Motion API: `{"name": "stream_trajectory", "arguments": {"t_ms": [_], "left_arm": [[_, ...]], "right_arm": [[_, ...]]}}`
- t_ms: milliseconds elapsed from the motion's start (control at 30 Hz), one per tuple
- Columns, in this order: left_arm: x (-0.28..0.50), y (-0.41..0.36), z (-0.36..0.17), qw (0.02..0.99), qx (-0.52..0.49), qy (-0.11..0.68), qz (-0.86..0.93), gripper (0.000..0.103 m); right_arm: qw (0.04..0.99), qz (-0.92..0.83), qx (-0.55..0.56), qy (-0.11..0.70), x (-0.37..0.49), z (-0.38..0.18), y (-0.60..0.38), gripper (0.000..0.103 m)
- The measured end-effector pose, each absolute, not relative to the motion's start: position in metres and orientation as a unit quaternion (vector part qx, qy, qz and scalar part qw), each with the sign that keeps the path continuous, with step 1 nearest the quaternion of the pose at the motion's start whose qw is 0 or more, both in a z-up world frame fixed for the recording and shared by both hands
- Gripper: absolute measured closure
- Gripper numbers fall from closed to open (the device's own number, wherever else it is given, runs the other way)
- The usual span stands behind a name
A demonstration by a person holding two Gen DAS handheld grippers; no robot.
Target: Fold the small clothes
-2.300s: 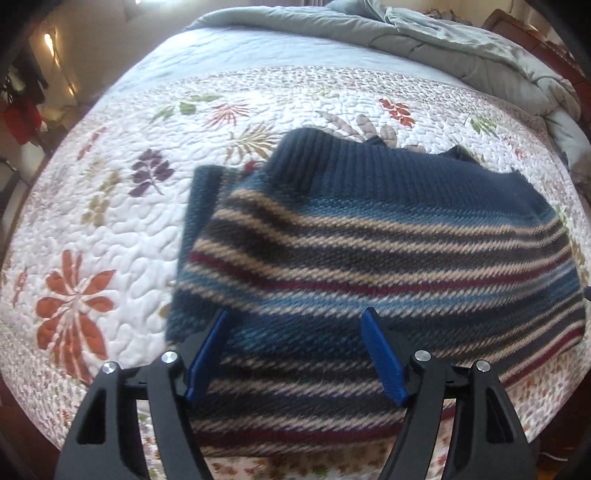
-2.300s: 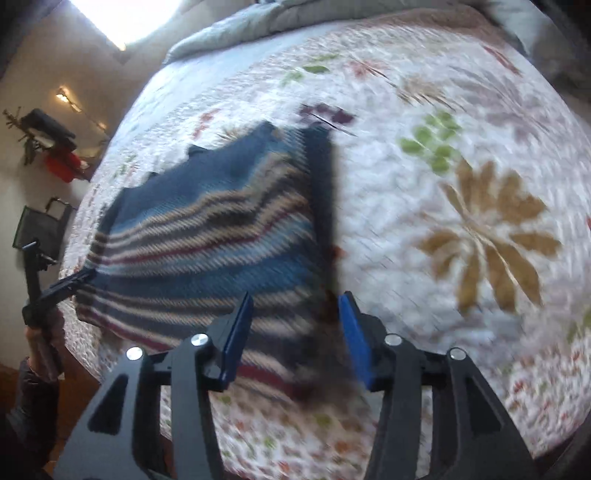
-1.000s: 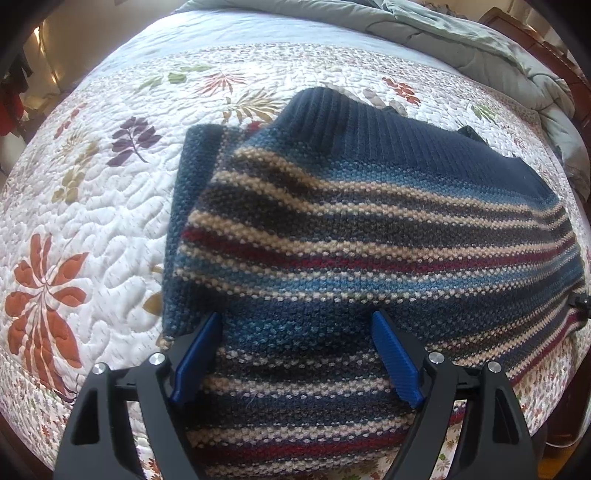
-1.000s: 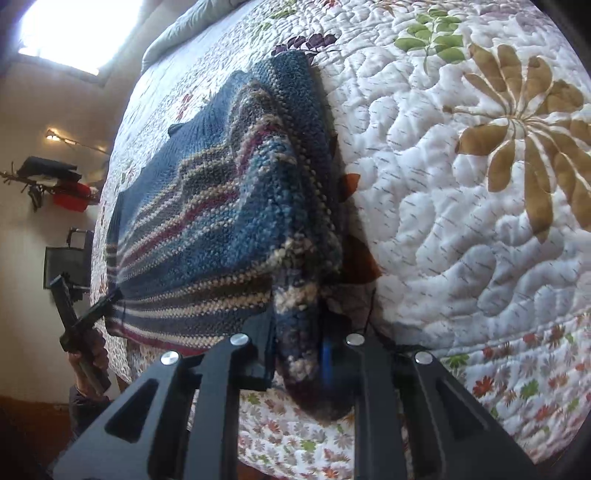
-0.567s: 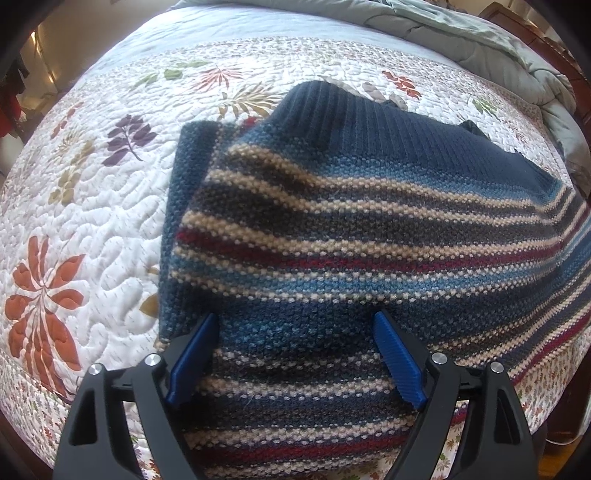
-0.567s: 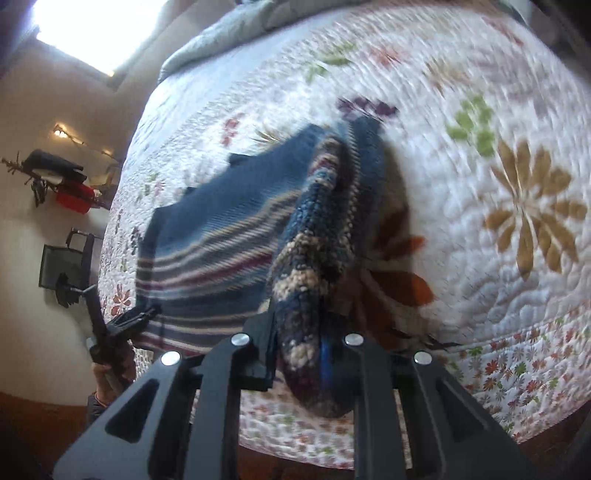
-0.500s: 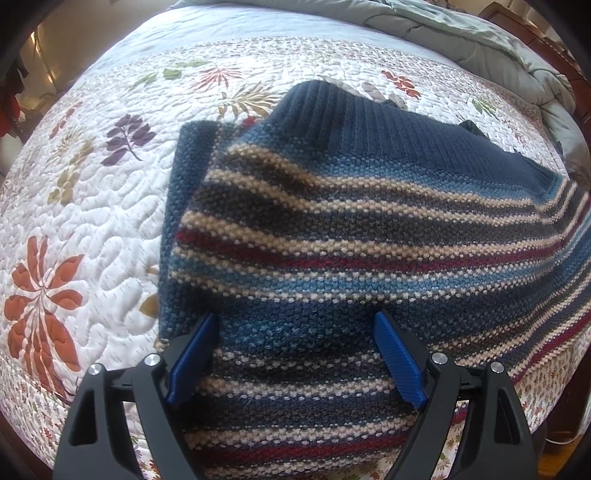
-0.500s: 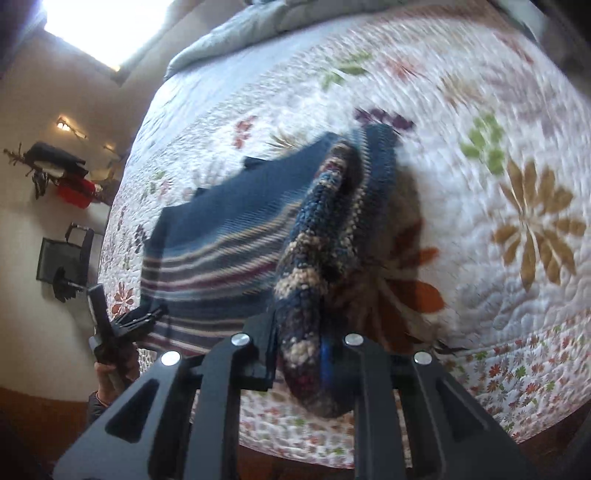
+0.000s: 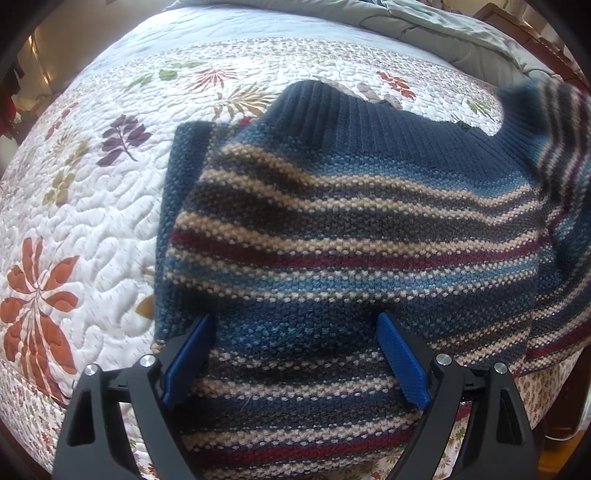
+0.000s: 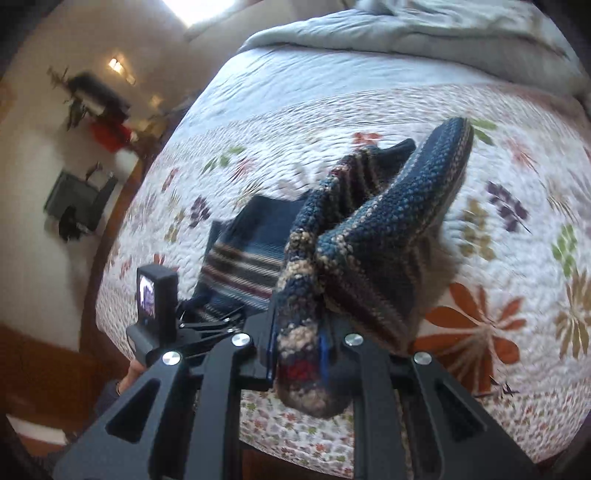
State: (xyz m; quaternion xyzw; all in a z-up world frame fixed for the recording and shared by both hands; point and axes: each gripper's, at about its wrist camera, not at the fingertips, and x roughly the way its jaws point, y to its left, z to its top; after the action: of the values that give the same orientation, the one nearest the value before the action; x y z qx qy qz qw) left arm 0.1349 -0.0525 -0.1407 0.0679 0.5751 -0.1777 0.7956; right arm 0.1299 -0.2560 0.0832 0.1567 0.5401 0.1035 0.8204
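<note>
Right wrist view: right tool [image 10: 297, 354] (clamping sweater [image 10: 373, 236]) has risen; left tool [image 9: 295, 354] gapes wider.

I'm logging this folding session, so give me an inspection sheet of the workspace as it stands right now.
Surface: bed with a floral quilt, flat and smooth where it shows.
Job's things: striped sweater, one side lying on the quilt, the other side lifted off it.
Clutter: grey blanket bunched at the far end of the bed.
Grippers: left hand-held gripper open above the sweater, its jaws just opened wider, nothing pinched; right hand-held gripper shut on the sweater's edge, holding it up.
Cables: nothing seen.
Surroundings: wall shelf with a red item, dark chair, wooden bed frame; details blurred.
</note>
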Motion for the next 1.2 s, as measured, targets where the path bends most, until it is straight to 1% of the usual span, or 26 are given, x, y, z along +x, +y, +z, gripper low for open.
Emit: {"name": "stream_trajectory", "arguments": {"t_ms": [200,333,600,733,800,867,900,1067,1200], "left_arm": [[0.134,-0.042,-0.134,0.789,0.045,0.579,-0.198,0.013],[0.129,-0.02,-0.117,0.782,-0.006,0.582,-0.222,0.014],[0.127,0.012,-0.102,0.777,-0.053,0.585,-0.227,0.015],[0.125,0.015,-0.098,0.778,-0.05,0.585,-0.223,0.015],[0.128,0.012,-0.1,0.779,-0.047,0.586,-0.218,0.015],[0.131,0.009,-0.099,0.779,-0.044,0.588,-0.214,0.015],[0.13,0.008,-0.097,0.78,-0.041,0.588,-0.211,0.015],[0.137,-0.01,-0.081,0.795,-0.019,0.573,-0.2,0.015],[0.139,-0.046,-0.07,0.797,0.003,0.565,-0.214,0.015]], "right_arm": [[0.808,0.144,0.091,0.564,0.141,0.063,-0.187,0.087],[0.797,0.153,0.047,0.583,0.141,0.039,-0.156,0.087],[0.766,0.147,0.022,0.625,0.144,-0.026,-0.129,0.086],[0.755,0.152,0.025,0.637,0.143,-0.052,-0.125,0.083],[0.748,0.162,0.037,0.643,0.142,-0.061,-0.126,0.074],[0.742,0.188,0.088,0.637,0.141,-0.059,-0.134,0.058],[0.74,0.197,0.106,0.635,0.14,-0.056,-0.139,0.057],[0.738,0.226,0.201,0.604,0.117,-0.027,-0.175,0.057],[0.76,0.19,0.225,0.579,0.094,-0.005,-0.214,0.057]]}}
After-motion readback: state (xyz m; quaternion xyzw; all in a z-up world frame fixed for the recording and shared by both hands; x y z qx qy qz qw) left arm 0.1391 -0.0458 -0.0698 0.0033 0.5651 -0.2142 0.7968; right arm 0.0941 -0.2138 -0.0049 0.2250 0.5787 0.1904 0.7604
